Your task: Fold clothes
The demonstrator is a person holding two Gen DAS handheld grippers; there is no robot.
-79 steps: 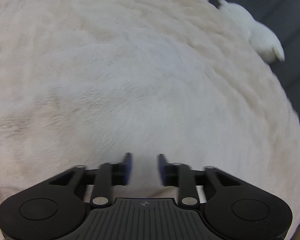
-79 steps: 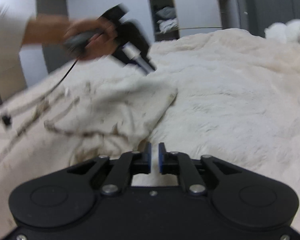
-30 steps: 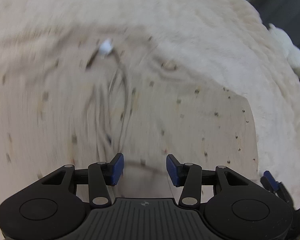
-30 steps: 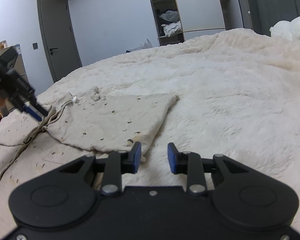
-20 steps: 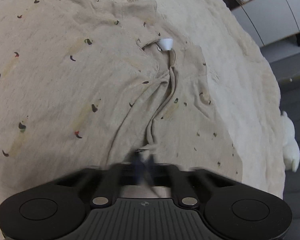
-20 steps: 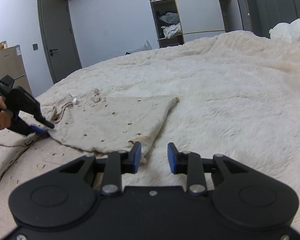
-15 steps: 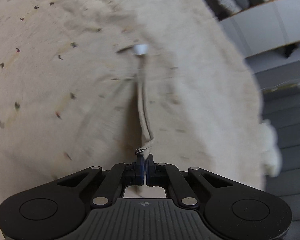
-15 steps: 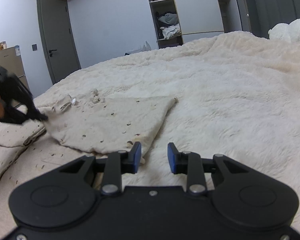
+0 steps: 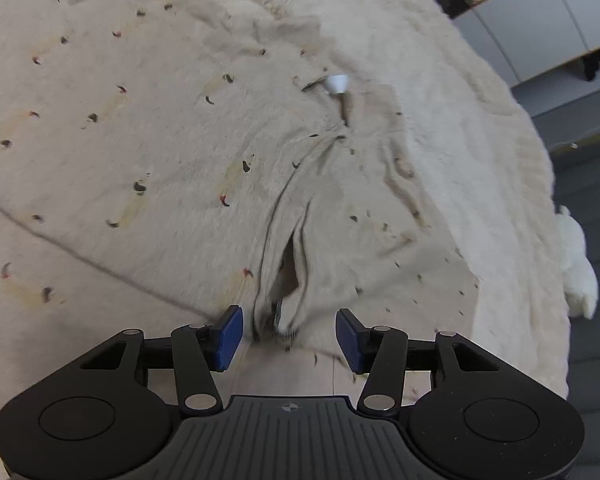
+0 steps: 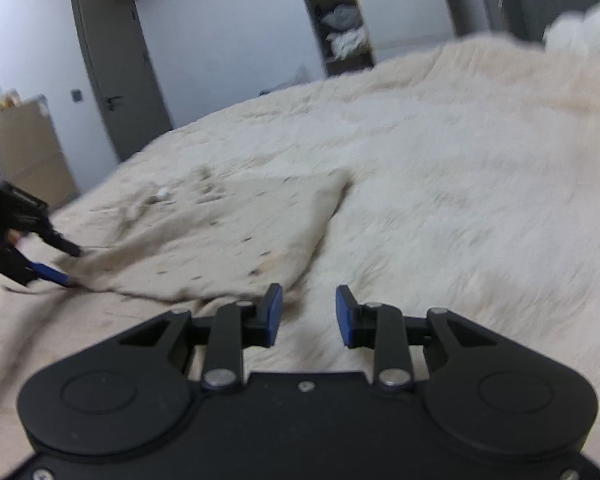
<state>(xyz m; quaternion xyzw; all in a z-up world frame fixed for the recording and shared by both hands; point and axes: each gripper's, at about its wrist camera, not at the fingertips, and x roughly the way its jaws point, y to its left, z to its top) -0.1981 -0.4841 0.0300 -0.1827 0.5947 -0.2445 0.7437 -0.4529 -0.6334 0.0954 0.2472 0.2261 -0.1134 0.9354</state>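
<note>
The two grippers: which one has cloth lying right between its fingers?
The left gripper: a bunched fold of the beige speckled garment lies between its open jaws. The right gripper, also open, has only the fluffy cream blanket beyond its gap.

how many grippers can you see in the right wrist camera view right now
2. The right gripper fills the bottom of the view, jaws apart over the fuzzy blanket. The left gripper sits at the far left edge, at the beige garment.
</note>
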